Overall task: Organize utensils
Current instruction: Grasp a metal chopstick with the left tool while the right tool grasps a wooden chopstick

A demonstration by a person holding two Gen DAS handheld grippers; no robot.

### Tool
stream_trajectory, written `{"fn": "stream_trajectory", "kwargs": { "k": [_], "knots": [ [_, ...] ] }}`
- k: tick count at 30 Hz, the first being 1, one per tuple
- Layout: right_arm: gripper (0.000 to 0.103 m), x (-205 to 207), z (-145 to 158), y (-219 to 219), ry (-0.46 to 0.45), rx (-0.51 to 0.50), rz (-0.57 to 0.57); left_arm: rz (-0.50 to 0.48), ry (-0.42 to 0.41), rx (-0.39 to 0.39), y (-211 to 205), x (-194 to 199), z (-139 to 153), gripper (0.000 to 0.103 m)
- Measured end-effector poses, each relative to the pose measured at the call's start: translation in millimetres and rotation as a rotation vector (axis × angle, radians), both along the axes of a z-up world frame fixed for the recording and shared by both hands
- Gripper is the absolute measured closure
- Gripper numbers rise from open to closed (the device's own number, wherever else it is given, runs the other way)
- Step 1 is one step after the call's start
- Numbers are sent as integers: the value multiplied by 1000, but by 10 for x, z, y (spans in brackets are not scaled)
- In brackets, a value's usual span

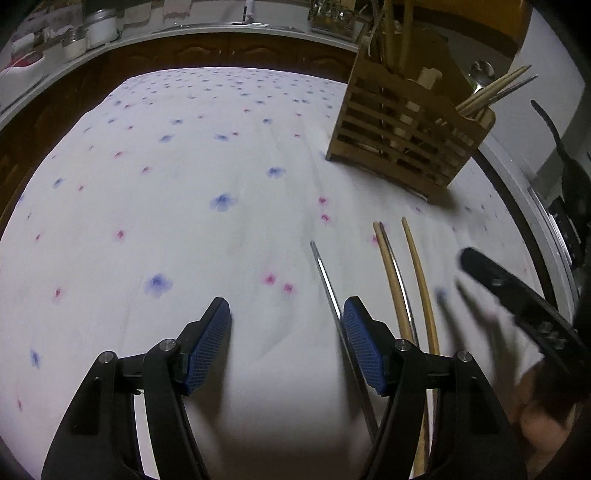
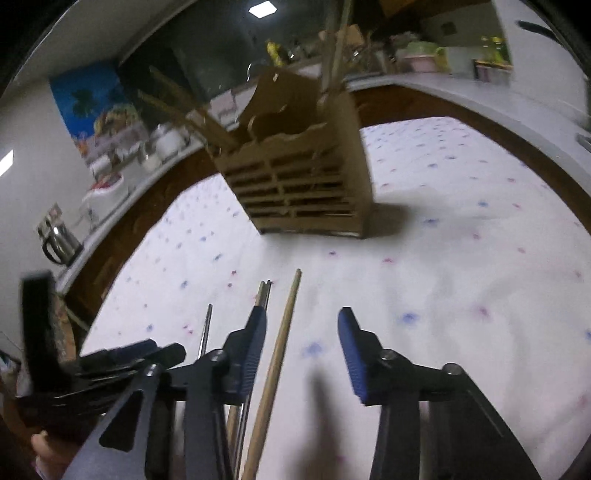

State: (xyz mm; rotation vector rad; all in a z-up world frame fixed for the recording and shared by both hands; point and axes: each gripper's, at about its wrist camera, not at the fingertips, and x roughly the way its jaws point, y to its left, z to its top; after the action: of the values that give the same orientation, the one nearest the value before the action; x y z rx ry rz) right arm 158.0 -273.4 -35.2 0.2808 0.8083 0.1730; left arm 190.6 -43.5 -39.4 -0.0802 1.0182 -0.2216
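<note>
Hovering over the counter (image 1: 147,184), the left gripper (image 1: 286,317) stands half open, empty; a metal chopstick (image 1: 327,284) lies against its right pad. The right gripper (image 2: 301,325) stands partly open, a wooden chopstick (image 2: 280,347) lying loose between its pads, ungripped.

I see 4 loose sticks lying flat on the flowered cloth, roughly parallel, tips toward the holder. Leftmost is a metal chopstick (image 1: 325,280), thin and shiny, by itself. Next, a wooden chopstick (image 1: 388,273) w/ a second metal one (image 1: 397,275) tight against it, touching along the length. Then another wooden chopstick (image 1: 419,273) just beside that pair, slightly apart. Wooden utensil holder (image 1: 402,133) stands upright at the far side of the cloth, slatted front, divided into compartments; already has chopsticks (image 1: 495,90) leaning out of one end compartment, plus taller wooden handles (image 1: 406,33) in the other.
</note>
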Motion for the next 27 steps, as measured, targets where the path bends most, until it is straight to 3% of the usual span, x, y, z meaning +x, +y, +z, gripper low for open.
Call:
{"fn": "stream_trajectory", "kwargs": {
  "k": [5, 10, 12, 14, 16, 21, 27],
  "knots": [
    [76, 351, -183, 143, 75, -45, 34, -29, 33, 25, -176, 198, -91, 54],
    [79, 545, -310, 289, 105, -126, 64, -43, 3, 83, -322, 248, -102, 57],
    [81, 571, -308, 338, 103, -164, 72, -56, -19, 124, -418, 250, -116, 71],
    [91, 580, -312, 384, 101, -209, 80, -68, -37, 148, -475, 236, -120, 81],
    [94, 566, -310, 392, 95, -231, 97, -71, -41, 147, -479, 230, -116, 94],
    [98, 517, -284, 297, 107, -168, 96, -45, -13, 60, -322, 230, -66, 103],
    [98, 244, -83, 133, 72, -55, 79, -36, -40, -30, -146, 53, 166, 103]
  ]
}}
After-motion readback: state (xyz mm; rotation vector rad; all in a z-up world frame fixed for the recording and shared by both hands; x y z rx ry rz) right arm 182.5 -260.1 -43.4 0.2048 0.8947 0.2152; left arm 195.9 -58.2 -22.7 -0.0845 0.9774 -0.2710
